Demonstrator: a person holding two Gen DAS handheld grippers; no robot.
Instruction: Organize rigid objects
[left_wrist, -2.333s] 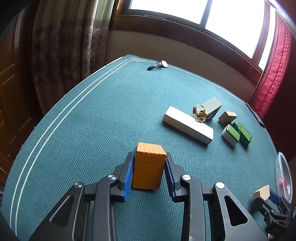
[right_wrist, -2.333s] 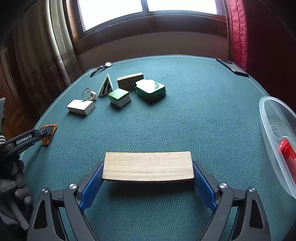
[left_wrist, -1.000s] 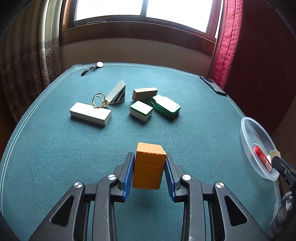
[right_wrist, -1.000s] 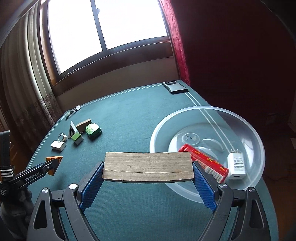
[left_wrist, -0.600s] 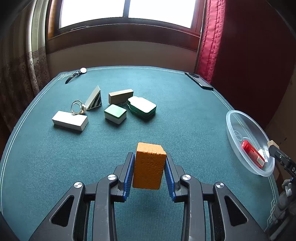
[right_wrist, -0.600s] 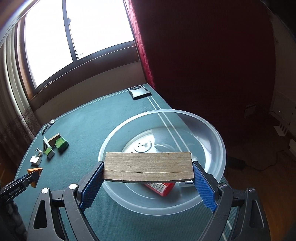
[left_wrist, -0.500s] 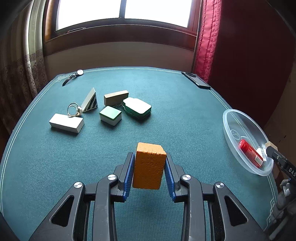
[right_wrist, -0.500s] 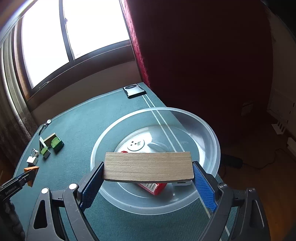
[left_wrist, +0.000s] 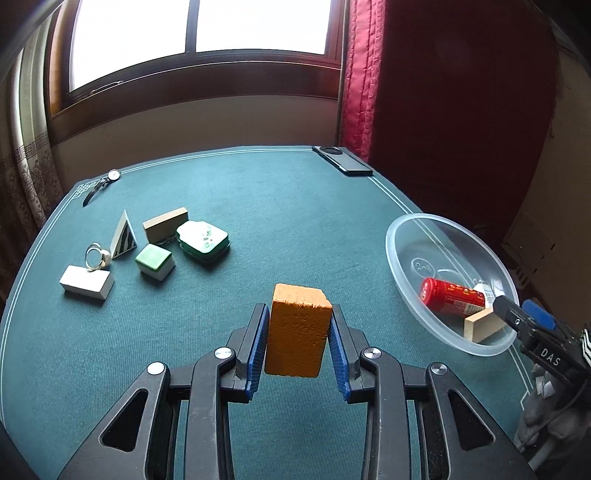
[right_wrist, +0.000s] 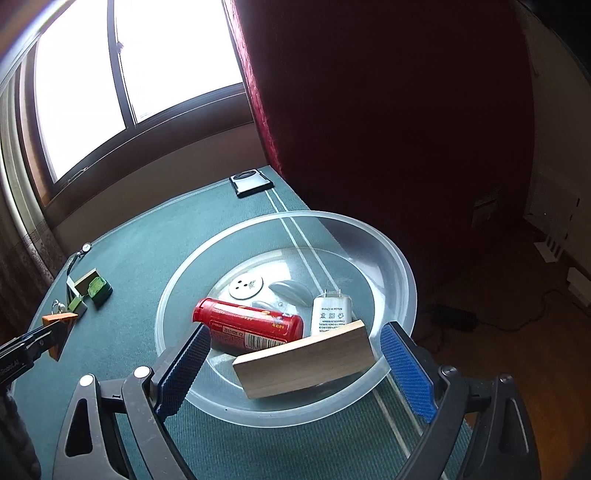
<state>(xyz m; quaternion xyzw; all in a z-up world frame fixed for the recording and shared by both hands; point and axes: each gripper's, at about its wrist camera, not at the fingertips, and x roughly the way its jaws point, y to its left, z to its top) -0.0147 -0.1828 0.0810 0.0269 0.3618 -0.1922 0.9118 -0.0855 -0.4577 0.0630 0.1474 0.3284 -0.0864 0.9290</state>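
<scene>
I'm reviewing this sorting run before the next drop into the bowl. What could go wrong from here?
The wooden block lies tilted against the clear bowl's near wall, between the open right gripper pads; pulling back carelessly could snag it. The bowl sits near the table edge, so a knock might shift it off. The orange block, held in the left gripper, could land on the red can or the white charger.
</scene>
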